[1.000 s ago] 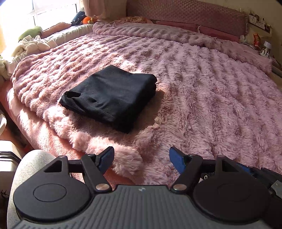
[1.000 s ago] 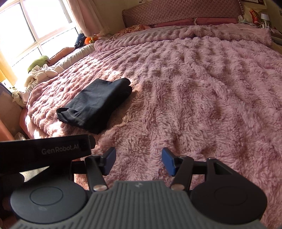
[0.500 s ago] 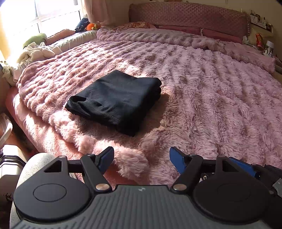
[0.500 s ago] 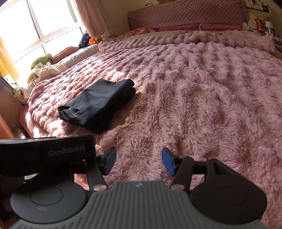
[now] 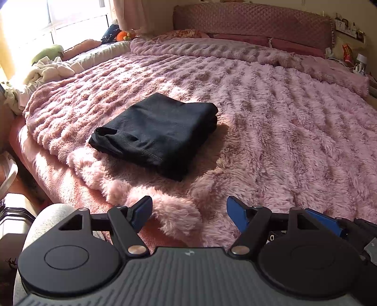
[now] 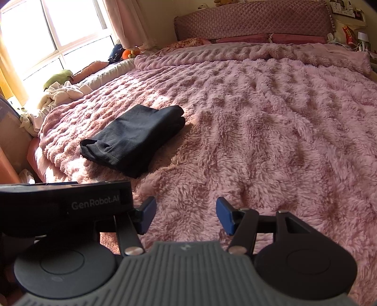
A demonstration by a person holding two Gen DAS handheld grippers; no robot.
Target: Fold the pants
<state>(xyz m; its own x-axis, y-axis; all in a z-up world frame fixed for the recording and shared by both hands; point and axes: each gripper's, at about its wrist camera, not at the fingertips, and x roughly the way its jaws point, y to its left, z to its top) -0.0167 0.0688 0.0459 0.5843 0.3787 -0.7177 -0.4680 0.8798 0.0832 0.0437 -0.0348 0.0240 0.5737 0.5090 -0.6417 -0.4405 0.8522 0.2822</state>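
Observation:
Black pants (image 5: 157, 131) lie folded into a compact stack on the fluffy pink blanket (image 5: 282, 131), near the bed's left front edge. The right wrist view shows the same pants (image 6: 134, 138) left of centre. My left gripper (image 5: 189, 213) hovers short of the bed edge, well back from the pants, open with nothing between its blue pads. My right gripper (image 6: 186, 215) is open and empty too, over the blanket's front part, to the right of the pants. The left gripper's black body (image 6: 63, 204) fills the lower left of the right wrist view.
A padded headboard (image 5: 254, 22) and pillows close off the far end. Crumpled light clothes (image 5: 47, 73) and soft toys lie along the window side at left. A bedside shelf with small items (image 5: 353, 58) is at far right. A grey rounded object (image 5: 44, 219) sits below left.
Both views have tilted slightly, so the pants sit a little lower in frame. The pants have not moved and both grippers stay open.

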